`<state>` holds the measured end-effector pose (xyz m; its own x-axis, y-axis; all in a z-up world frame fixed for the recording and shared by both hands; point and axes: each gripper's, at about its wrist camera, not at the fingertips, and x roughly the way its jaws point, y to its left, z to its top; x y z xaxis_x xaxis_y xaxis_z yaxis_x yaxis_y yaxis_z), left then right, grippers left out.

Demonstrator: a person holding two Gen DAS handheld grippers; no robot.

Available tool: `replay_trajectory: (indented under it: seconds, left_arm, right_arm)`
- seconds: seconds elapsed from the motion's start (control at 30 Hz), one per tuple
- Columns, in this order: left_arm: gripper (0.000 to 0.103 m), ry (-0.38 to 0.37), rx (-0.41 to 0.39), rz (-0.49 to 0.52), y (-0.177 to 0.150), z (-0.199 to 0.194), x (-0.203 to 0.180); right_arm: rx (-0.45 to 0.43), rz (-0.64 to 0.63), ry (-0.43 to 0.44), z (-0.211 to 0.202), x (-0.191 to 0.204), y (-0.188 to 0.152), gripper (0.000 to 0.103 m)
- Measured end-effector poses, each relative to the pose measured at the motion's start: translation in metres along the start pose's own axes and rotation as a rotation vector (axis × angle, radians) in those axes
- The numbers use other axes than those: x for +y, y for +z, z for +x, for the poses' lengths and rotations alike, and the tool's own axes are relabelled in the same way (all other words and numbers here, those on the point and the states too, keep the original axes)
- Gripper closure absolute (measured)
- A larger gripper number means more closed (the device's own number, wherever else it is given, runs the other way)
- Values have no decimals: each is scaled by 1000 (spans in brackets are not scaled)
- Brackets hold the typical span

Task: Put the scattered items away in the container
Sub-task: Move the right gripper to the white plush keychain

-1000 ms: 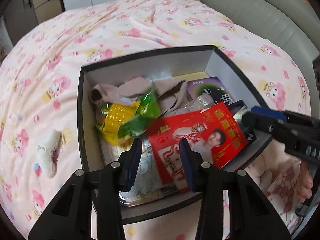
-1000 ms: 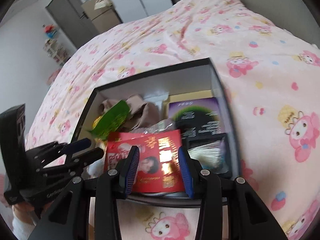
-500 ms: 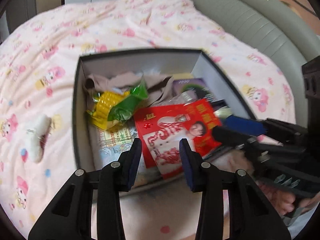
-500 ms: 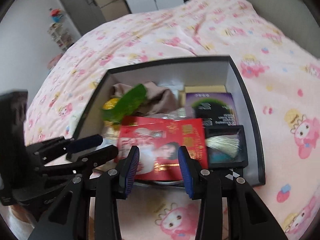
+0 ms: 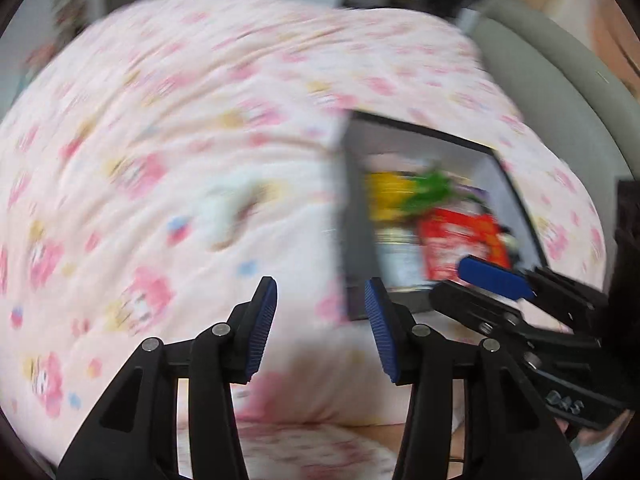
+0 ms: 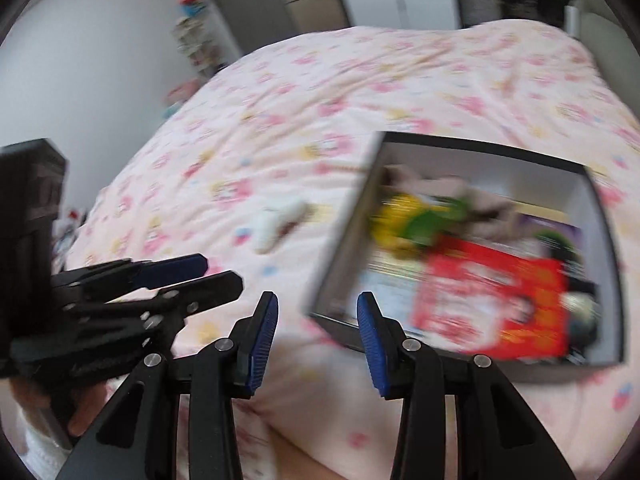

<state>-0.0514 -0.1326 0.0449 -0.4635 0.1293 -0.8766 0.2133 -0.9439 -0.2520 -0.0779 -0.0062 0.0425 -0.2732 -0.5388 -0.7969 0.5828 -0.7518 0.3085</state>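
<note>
Left tongs are empty, their jaws opening above the pink patterned bed. Right tongs hang apart and empty beside them. A small white sock lies alone on the bed, left of the dark box, which already holds a red packet and corn toy. Judged step: reaching for the sock; next, lower over it and close.

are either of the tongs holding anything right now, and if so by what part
Nothing is held. The left tongs are opening with only bedspread showing between the pads, and the right tongs are open and empty too.
</note>
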Motion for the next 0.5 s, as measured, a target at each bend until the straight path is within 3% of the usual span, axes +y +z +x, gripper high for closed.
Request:
replay_trajectory:
  seconds: [0.13, 0.27, 0.37, 0.5]
  left_arm:
    - [56, 37, 17, -129, 11, 18, 56]
    - [57, 18, 46, -239, 27, 45, 97]
    - [57, -3, 55, -279, 37, 60, 118]
    - [57, -43, 110, -293, 53, 96, 137]
  right_arm:
    - [63, -18, 46, 49, 31, 20, 66]
    - [136, 4, 87, 101, 50, 33, 66]
    - [190, 12, 41, 143, 58, 40, 66]
    - [197, 50, 12, 174, 48, 50, 66]
